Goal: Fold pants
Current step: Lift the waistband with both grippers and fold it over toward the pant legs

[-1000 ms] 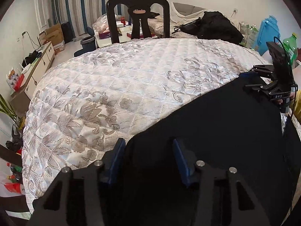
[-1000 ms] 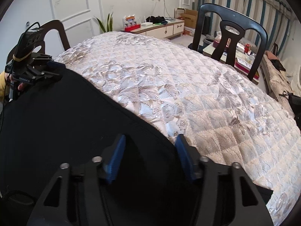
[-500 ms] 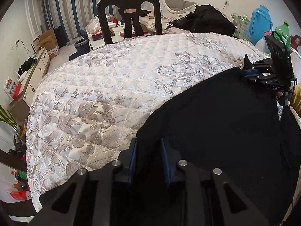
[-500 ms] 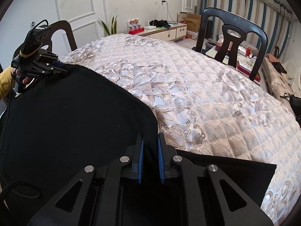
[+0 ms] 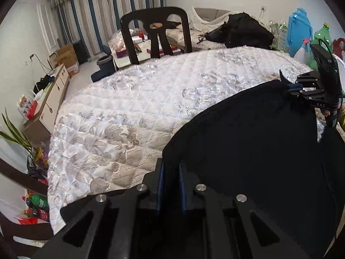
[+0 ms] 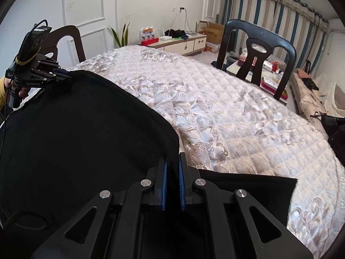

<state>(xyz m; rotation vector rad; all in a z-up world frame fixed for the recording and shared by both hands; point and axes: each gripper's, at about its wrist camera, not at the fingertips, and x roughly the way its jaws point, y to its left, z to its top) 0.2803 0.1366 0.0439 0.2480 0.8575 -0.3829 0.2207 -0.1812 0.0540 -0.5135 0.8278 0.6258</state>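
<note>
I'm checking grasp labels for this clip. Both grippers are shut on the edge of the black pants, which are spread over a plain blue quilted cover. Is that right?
Not quite. Both wrist views show the quilted cover is white with a beige floral pattern, not plain blue. The rest holds: left gripper and right gripper are each shut on the edge of the black pants.

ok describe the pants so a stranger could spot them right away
Start at the big table under the quilted white floral cover. The plain black fabric pants lie on its near side, an edge pinched by both tongs. Nothing else on the cover is dark.
</note>
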